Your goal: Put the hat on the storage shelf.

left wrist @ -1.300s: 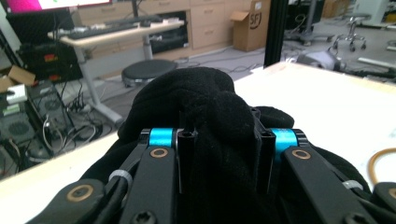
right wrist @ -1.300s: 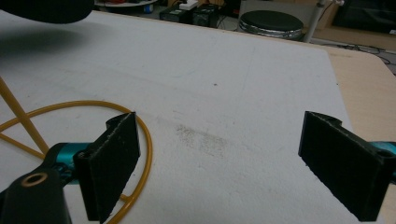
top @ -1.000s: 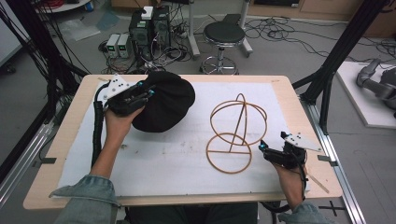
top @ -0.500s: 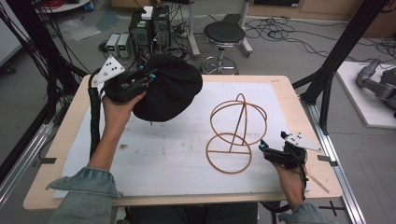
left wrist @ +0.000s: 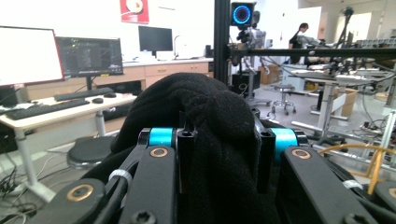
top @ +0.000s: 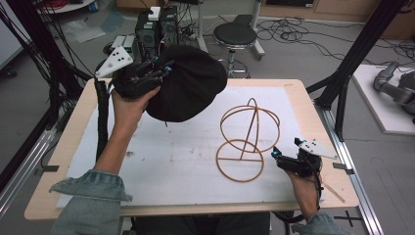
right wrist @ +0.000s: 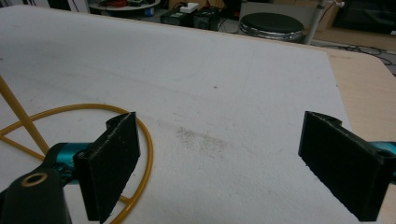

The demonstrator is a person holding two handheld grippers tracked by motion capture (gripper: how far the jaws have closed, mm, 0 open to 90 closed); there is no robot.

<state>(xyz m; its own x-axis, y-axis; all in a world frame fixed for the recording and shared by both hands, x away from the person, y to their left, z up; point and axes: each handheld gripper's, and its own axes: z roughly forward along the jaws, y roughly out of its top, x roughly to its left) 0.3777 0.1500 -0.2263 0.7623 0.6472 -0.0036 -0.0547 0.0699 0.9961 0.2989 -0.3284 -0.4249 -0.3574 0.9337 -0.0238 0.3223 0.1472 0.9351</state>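
Up goes our left claw (top: 147, 73), clamped on the black hat (top: 188, 90), left of the wire stand (top: 247, 142); right claw (top: 286, 161) wide beside it.

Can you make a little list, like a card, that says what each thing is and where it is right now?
hat: black hat, lifted above the table's far left part
left gripper: shut on the hat's fabric
wire stand: golden rings on a white mat, nothing on it
right gripper: open, low beside the stand's bottom ring
table: wooden, the mat covers most of it
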